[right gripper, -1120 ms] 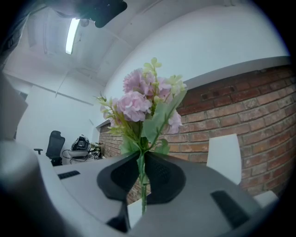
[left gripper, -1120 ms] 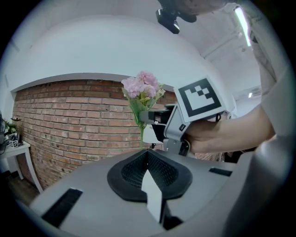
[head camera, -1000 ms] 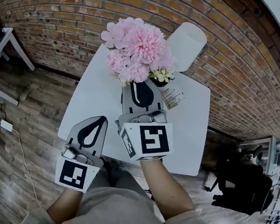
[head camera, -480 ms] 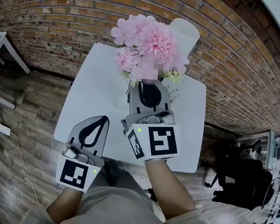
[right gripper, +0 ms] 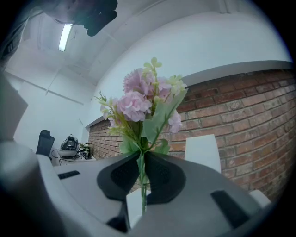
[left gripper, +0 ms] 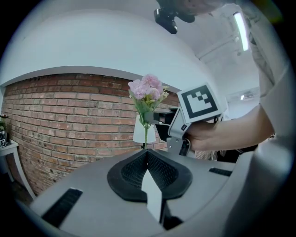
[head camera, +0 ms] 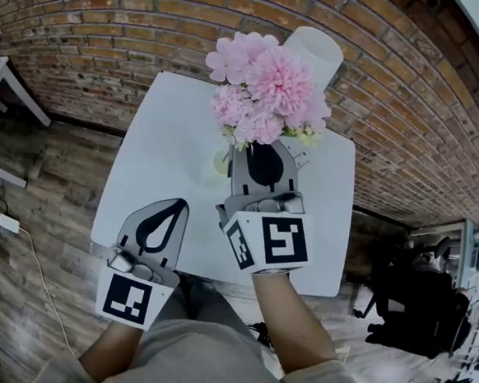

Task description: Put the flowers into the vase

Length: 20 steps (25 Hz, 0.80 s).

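Note:
A bunch of pink flowers with green leaves stands upright over the far part of the white table. My right gripper is shut on its green stem, and the blooms rise above the jaws. The white tapered vase stands at the table's far edge by the brick wall, just behind and right of the flowers; it also shows as the vase beyond the jaws. My left gripper is shut and empty over the near left of the table, looking at the flowers and the vase.
A small printed tag lies on the table beside the right gripper. The brick wall runs close behind the table. Another table's corner and a floor cable are at the left; dark equipment is at the right.
My right gripper has carried the flowers to the right and farther out, closer to the vase. The left gripper has hardly shifted.

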### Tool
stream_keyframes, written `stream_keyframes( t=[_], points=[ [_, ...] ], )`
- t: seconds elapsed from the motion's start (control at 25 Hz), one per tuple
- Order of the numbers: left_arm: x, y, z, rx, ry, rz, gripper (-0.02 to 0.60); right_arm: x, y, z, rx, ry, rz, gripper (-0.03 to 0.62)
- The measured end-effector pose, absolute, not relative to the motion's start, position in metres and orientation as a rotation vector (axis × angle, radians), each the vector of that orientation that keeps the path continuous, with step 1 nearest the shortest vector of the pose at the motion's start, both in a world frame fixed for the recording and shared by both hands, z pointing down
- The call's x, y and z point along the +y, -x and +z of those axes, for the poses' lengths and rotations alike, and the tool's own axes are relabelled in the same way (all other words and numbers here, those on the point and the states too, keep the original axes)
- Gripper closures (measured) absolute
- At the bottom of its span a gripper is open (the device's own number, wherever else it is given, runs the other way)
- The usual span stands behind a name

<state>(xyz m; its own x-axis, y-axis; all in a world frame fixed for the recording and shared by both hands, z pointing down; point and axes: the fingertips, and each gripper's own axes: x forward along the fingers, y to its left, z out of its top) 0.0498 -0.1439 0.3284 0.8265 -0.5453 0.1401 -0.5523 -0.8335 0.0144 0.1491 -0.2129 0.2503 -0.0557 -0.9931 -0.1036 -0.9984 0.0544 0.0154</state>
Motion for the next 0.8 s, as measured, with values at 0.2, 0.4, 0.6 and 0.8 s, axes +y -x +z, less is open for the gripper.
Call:
stream_keyframes(
  t=[0.2, 0.4, 0.6, 0.8],
  points=[
    [-0.15, -0.051, 0.335, -0.885, -2.938, 0.235, 0.58, -0.218, -0.154, 0.27, 2.228, 2.122, 0.106, 0.563],
    [-0.157, -0.05, 0.343, -0.883, -2.927, 0.272, 0.58, -0.224, -0.154, 0.302, 2.233, 2.145, 0.063, 0.563],
    [-0.165, -0.051, 0.348, -0.886, -2.919, 0.293, 0.58, -0.229, -0.159, 0.331, 2.223, 2.187, 0.042, 0.562],
    [-0.168, -0.052, 0.354, -0.884, -2.908, 0.308, 0.58, -0.23, -0.161, 0.351, 2.225, 2.201, 0.015, 0.562]
  ],
)
